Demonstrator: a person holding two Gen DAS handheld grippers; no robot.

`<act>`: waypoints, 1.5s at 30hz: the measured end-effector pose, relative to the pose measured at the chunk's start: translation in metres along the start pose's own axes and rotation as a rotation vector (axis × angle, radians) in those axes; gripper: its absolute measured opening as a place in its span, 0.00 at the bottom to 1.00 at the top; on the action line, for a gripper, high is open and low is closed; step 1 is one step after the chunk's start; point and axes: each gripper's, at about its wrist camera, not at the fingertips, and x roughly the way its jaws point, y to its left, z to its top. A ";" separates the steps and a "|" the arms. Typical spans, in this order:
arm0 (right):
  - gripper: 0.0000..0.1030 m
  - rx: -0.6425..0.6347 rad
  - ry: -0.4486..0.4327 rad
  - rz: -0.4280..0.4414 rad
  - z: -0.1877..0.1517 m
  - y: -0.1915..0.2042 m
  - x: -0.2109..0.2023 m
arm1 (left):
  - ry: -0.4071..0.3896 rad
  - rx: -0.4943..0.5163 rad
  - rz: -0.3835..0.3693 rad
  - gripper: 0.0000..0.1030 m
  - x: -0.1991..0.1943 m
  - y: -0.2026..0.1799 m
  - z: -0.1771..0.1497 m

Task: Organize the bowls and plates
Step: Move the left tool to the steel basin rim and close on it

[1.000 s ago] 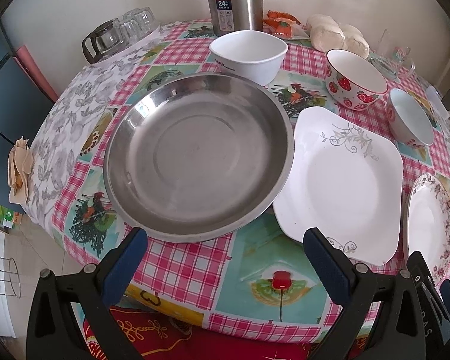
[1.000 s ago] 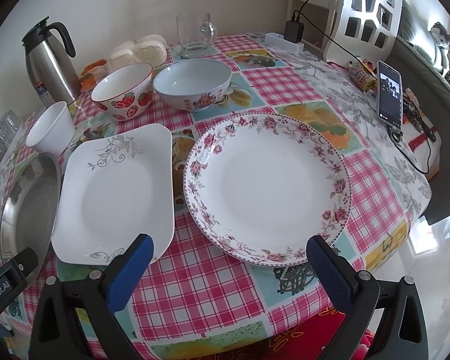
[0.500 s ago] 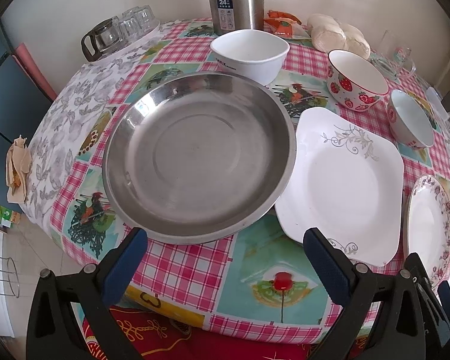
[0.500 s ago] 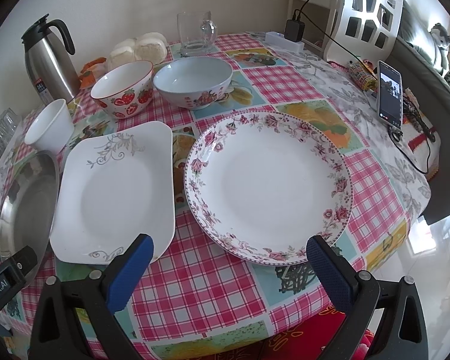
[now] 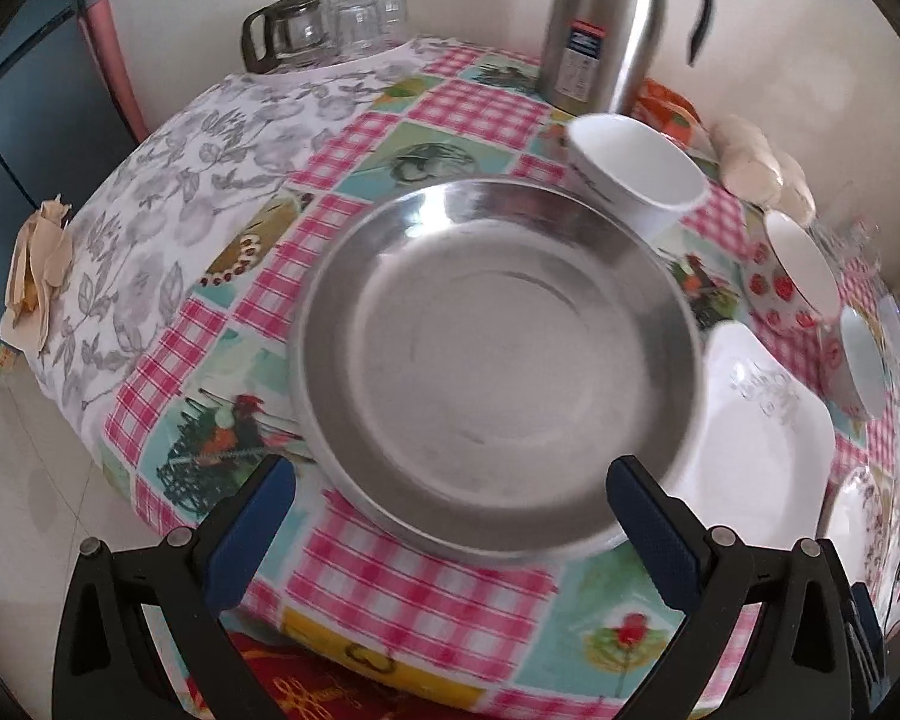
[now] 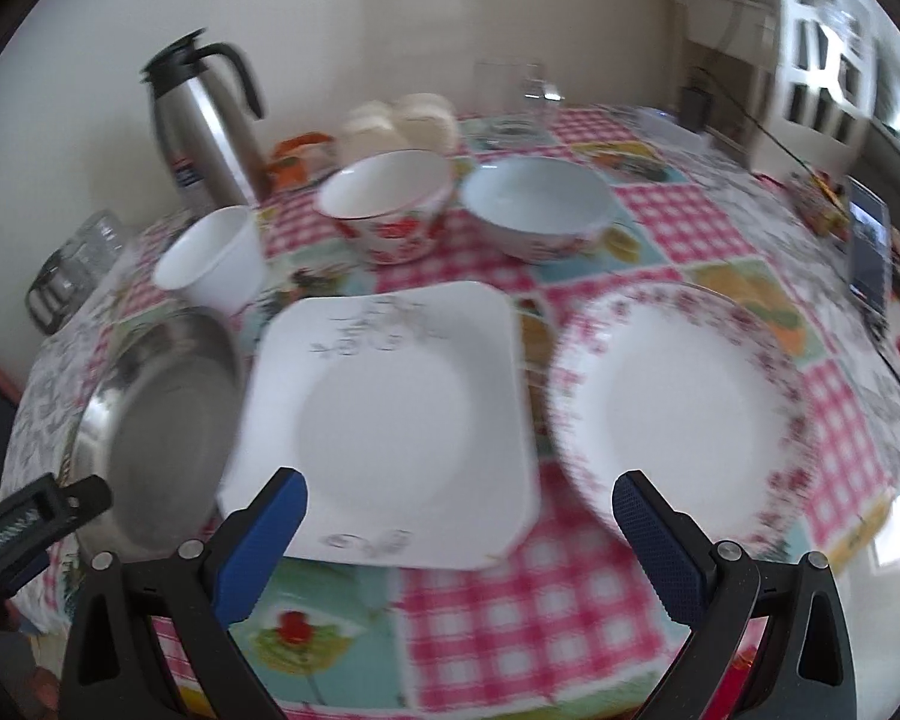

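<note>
A: How does the left gripper (image 5: pixel 450 516) stand?

B: Its jaws are spread wide with nothing between the blue pads (image 5: pixel 252 534). Just ahead of it lies the steel pan (image 5: pixel 498 360), whose near rim sits between the two fingertips, though I cannot tell if it touches them.

A: And past the pan?

B: Ahead and to the right, the small white bowl (image 5: pixel 636 174) stands just beside the pan's far rim. To the right of the pan is the square white plate (image 5: pixel 756 450), which appears to meet or slip under the pan's right edge. Farther right are the strawberry bowl (image 5: pixel 795 276) and the pale blue bowl (image 5: pixel 861 360).

A: The right gripper (image 6: pixel 462 528)?

B: Also spread apart and empty. The square white plate (image 6: pixel 390 426) lies directly ahead, with its near edge between the pads. The floral-rimmed round plate (image 6: pixel 684 420) is just to the right and apart from it. The steel pan (image 6: pixel 162 426) is to the left.

A: Beyond those?

B: The small white bowl (image 6: pixel 216 258), strawberry bowl (image 6: pixel 390 204) and pale blue bowl (image 6: pixel 534 204) stand in a row, left to right.

A: Any writing?

B: The steel thermos (image 5: pixel 606 24) behind the white bowl carries a dark label with a red band, but it is too blurred to read. The lettering on the other gripper's body, seen at the lower left of the right view, is also blurred.
</note>
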 end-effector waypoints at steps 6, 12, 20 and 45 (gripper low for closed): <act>1.00 -0.063 -0.009 0.059 0.000 0.030 0.014 | -0.017 -0.066 -0.008 1.00 0.017 0.037 0.013; 1.00 -0.060 0.023 0.125 -0.002 0.049 0.033 | -0.035 -0.102 -0.124 1.00 0.033 0.061 0.018; 1.00 -0.122 0.018 0.140 0.000 0.071 0.046 | 0.010 -0.087 -0.085 1.00 0.062 0.066 0.024; 1.00 -0.129 -0.017 0.137 0.012 0.085 0.057 | 0.011 -0.149 -0.069 0.25 0.062 0.098 0.015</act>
